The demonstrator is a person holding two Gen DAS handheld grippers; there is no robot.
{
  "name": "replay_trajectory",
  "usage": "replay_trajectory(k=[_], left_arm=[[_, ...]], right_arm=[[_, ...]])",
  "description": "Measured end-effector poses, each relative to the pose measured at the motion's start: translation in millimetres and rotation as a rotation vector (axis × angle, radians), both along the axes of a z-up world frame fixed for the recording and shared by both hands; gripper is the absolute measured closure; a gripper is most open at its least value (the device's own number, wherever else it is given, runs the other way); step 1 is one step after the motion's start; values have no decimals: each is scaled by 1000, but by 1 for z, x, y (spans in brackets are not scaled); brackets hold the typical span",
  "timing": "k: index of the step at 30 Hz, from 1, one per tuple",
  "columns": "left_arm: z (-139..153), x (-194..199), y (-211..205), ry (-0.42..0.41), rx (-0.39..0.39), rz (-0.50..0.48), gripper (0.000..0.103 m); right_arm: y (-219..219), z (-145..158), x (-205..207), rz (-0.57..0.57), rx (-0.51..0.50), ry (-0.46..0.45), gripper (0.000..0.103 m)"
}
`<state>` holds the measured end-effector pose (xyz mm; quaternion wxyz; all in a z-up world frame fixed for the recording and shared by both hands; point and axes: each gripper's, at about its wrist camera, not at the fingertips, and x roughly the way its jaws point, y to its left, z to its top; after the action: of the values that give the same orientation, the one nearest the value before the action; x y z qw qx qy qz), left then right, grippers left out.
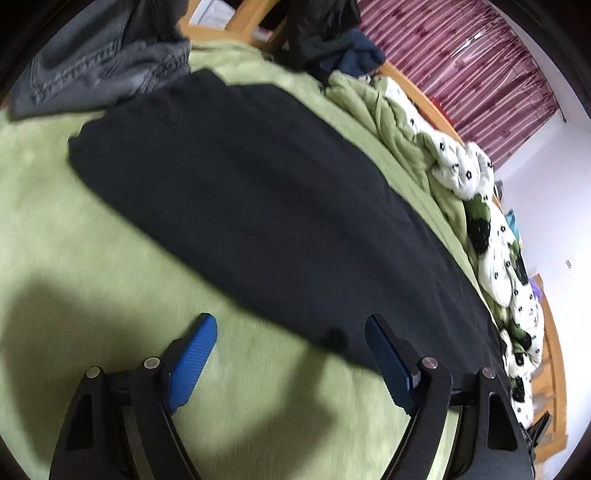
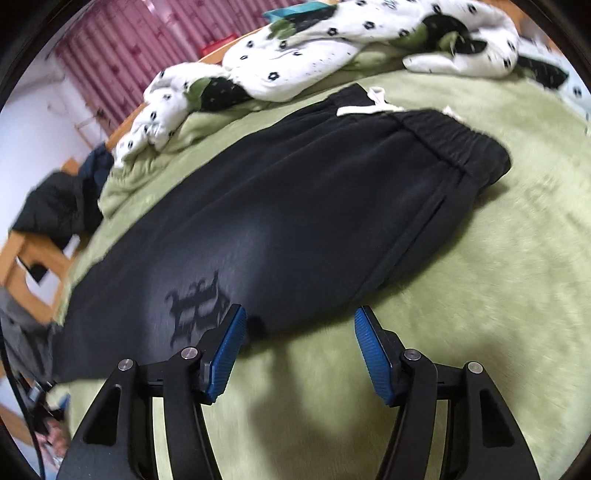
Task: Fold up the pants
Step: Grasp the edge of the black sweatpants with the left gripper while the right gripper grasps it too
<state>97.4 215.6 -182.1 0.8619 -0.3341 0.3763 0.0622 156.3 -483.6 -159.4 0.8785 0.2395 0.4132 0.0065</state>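
Item 1. Black fleece sweatpants [image 2: 295, 206], elastic waistband [image 2: 458, 144] with a white drawcord [image 2: 373, 105], dark gothic emblem [image 2: 197, 302] on the thigh. Location: laid lengthwise on the bed, on the pale green plush blanket [image 2: 480, 295]. The two legs appear stacked one over the other, so the garment reads as a single long strip; judged already halved along its length and awaiting the crosswise folds. Laid flat and fairly smooth, presumably so that later folds land square.

Item 2. Left gripper [image 1: 291, 332], black frame, blue ribbed pads. Jaws spread wide, holding nothing. It hovers at the near long edge of the sweatpants towards the leg end, one pad over the cloth and one over bare blanket: a straddling stance that suits a pinch on the edge.

Item 3. Right gripper [image 2: 299, 325], same make. Jaws spread, empty. Poised at the near edge by the emblem, with the waistband farther off to its right. The pair is spaced along one side, probably to lift the strip evenly.

Item 4. Surroundings. White bedding with a black flower print [image 2: 295, 59], bunched along the far side of the bed, clear of the work. Grey knit garment [image 1: 110, 62] and a dark clothing heap [image 1: 321, 33] beyond the leg end. Maroon striped curtain [image 1: 461, 55]. Wooden bed frame [image 2: 26, 266].

Note: both views are motion-blurred; cuffs not clearly distinguishable.
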Motion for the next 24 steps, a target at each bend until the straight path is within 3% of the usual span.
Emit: replay_trajectory(k=[1, 2, 3, 4, 5, 8, 13, 19, 24], left_arm=[[1, 7, -1, 9, 26, 5, 28], [1, 13, -2, 24, 53, 18, 46], [1, 18, -2, 40, 69, 34, 57], [1, 23, 0, 69, 96, 55, 85], [3, 25, 4, 77, 101, 63, 93], [24, 17, 11, 9, 59, 50, 94], [77, 26, 13, -96, 115, 23, 94], [126, 95, 5, -178, 255, 37, 93], [124, 171, -4, -178, 367, 64, 93]], right_arm=[[-1, -5, 6, -6, 15, 0, 41], [-2, -10, 12, -19, 22, 2, 43], [-1, -12, 16, -40, 13, -3, 53], [0, -11, 19, -57, -2, -8, 63], [-1, -8, 22, -54, 7, -14, 77], [-2, 12, 19, -59, 38, -85, 83], [8, 69, 22, 5, 0, -213, 84], [12, 98, 71, 43, -49, -256, 84], [21, 99, 133, 51, -106, -253, 84]])
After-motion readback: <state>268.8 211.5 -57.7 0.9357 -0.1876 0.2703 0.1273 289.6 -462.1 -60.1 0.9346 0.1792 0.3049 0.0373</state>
